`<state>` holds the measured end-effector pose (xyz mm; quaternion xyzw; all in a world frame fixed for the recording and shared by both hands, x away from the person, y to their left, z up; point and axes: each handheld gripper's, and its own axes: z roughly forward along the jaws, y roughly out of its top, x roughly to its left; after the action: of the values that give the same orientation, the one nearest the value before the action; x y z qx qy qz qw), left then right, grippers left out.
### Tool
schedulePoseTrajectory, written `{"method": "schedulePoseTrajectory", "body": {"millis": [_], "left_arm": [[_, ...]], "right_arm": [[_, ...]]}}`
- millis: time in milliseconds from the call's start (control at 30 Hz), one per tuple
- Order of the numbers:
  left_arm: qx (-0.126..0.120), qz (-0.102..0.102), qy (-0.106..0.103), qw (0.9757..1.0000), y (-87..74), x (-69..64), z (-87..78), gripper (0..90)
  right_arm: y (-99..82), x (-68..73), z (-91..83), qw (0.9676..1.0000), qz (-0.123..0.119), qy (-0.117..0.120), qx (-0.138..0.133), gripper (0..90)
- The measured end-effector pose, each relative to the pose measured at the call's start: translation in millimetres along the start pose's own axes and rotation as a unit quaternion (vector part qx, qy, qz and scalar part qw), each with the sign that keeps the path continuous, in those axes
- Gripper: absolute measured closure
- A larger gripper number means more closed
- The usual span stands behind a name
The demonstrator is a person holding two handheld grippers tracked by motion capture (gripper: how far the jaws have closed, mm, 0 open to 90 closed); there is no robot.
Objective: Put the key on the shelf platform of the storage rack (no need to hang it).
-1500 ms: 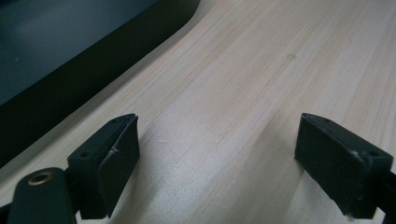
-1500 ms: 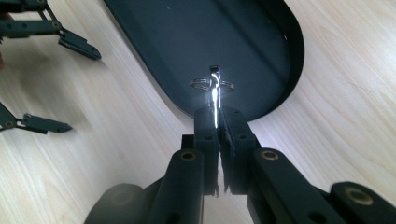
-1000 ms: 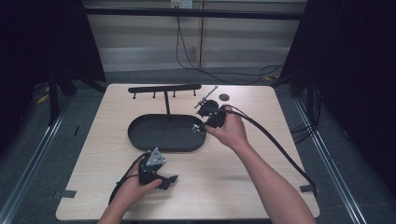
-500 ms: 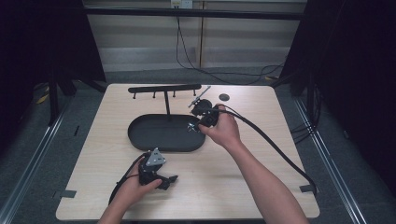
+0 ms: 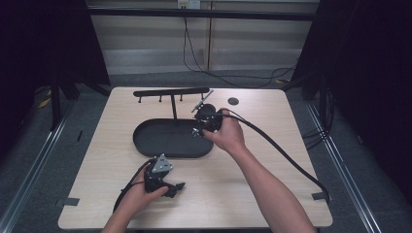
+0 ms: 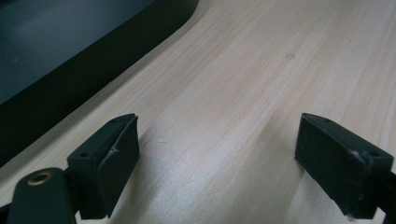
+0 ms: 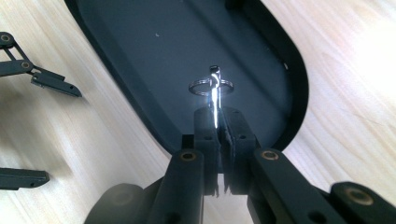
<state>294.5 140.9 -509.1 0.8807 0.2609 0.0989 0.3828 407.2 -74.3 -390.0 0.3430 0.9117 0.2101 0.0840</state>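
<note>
Item: thin shiny metal key (image 7: 214, 95) carrying a small ring (image 7: 211, 87) | Location: above black oval tray (image 7: 140, 56) | Right hand-held gripper (image 7: 216, 122): pinching key | Left hand-held gripper (image 6: 217, 163): spread, on table (image 6: 261, 70).

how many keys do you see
1: a key with a ring, pinched in the right claw over the tray. Others may be hidden.
</note>
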Motion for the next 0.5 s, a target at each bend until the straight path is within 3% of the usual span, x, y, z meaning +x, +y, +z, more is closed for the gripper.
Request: {"method": "schedulePoseTrajectory", "body": {"millis": [500], "left_arm": [[0.000,0.001,0.000,1.0000,0.0,0.0,0.0,13.4]], "right_arm": [[7.7,5.1,15.8,0.9999,-0.010,-0.004,0.010,86.0]]}}
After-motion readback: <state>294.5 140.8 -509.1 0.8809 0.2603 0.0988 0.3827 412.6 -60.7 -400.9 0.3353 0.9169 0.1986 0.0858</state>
